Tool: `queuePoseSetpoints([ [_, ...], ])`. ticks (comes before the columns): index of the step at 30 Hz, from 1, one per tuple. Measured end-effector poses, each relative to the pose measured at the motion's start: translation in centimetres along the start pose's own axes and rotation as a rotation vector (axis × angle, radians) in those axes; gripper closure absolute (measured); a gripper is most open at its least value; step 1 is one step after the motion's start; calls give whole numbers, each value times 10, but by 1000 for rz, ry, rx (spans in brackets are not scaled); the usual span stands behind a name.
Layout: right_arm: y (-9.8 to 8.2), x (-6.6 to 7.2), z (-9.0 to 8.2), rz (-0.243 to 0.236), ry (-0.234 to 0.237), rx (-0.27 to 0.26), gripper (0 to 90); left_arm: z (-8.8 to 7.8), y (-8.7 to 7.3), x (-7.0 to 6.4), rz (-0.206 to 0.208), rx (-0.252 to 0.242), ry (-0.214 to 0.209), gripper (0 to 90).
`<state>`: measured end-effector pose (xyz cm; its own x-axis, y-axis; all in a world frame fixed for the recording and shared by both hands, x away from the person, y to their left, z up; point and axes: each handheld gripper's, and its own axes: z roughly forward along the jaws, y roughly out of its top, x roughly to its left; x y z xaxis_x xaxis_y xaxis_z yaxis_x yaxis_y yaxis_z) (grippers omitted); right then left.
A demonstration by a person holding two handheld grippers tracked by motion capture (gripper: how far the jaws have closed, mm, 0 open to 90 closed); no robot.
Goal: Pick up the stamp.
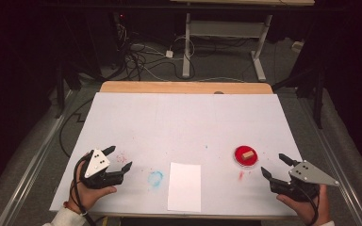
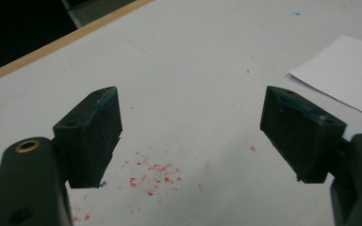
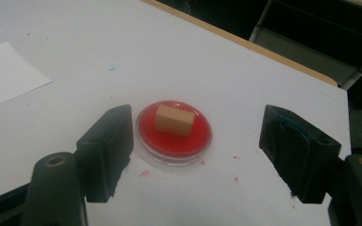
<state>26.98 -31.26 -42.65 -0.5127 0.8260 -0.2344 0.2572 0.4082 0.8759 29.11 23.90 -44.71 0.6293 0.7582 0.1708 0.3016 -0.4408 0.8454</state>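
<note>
The paper sheet (image 2: pixel 341 75) is cut off by the edge; the block's (image 1: pixel 248 154) underside is perhaps inked, hidden.

Dim room, evenly lit white table (image 1: pixel 184 122), dark surroundings, soft focus, faint shadows

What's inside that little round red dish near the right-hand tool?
A small tan wooden block sits in the round dish, resting on a red, ink-like layer. The block covers the patch beneath it, so its underside cannot be seen. The right hand-held gripper stands open just short of the dish.
</note>
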Motion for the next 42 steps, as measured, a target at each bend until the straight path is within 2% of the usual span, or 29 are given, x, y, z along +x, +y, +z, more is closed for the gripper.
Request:
queuePoseSetpoints([
  [4, 0, -1, 0, 0, 16, 0, 270, 1, -1, -3, 19, 13, -5, 201],
  [9, 1, -1, -1, -13, 17, 0, 275, 0, 0, -4, 22, 13, -3, 201],
  [13, 1, -6, 1, -17, 33, 16, 299, 3, -1, -6, 60, 32, -3, 201],
  [16, 2, -7, 1, -22, 49, 25, 301, 4, -1, -7, 52, 31, 0, 210],
  [19, 4, -9, -1, -30, 43, 29, 301, 3, -1, -7, 54, 24, 17, 212],
  [24, 9, -14, 1, -36, 40, 37, 305, 6, -4, -4, 55, 30, 5, 212],
  [28, 14, -17, 4, -80, 63, 53, 338, 7, -5, 0, 50, 19, 13, 220],
  [30, 15, -19, 4, -83, 65, 60, 337, 7, -6, 1, 29, 25, 12, 220],
  [33, 16, -21, 3, -80, 63, 63, 336, 7, -7, 0, 42, 37, 18, 220],
  [34, 18, -22, 2, -82, 63, 64, 335, 7, -6, 0, 60, 27, 24, 221],
  [42, 20, -25, 4, -84, 78, 67, 320, 8, -6, -1, 63, 32, 15, 225],
])
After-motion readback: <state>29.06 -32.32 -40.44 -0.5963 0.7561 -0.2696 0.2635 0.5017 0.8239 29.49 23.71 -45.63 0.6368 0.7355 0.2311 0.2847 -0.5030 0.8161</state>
